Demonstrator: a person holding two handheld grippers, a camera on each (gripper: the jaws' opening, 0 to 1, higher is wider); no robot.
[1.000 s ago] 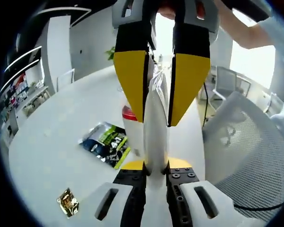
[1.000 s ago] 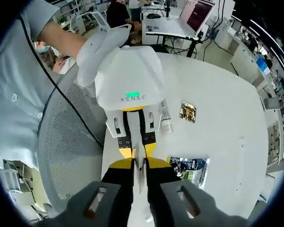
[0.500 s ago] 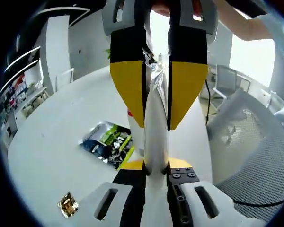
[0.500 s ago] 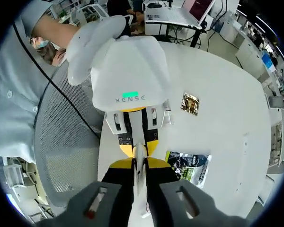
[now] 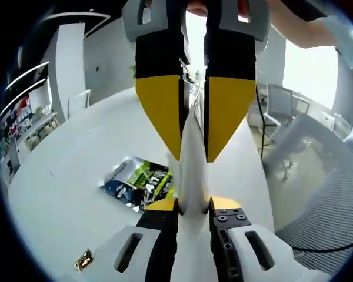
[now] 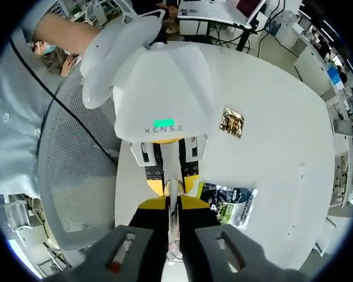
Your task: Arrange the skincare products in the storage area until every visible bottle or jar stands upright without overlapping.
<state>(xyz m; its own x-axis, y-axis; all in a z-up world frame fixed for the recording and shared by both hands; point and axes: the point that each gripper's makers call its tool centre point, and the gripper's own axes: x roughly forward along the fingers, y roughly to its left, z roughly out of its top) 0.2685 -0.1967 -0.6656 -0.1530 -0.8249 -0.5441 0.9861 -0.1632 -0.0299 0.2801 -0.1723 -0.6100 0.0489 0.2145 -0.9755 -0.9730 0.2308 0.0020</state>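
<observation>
A white tube is clamped at both ends between my two grippers, above the white table. In the left gripper view my left gripper is shut on its near end, and the right gripper reaches down from the top, its yellow jaws shut on the far end. Seen from the right gripper view, my right gripper grips the tube and faces the left gripper under its white housing. A green and black sachet lies flat on the table beneath.
A small gold foil packet lies on the table beyond the sachet. A grey mesh chair stands against the table's edge, with the person's sleeve beside it. Desks and shelves are far behind.
Both grippers stay shut on the tube while the views shift slightly. A white bottle with a red cap, seen behind the jaws earlier in the left gripper view, is now hidden.
</observation>
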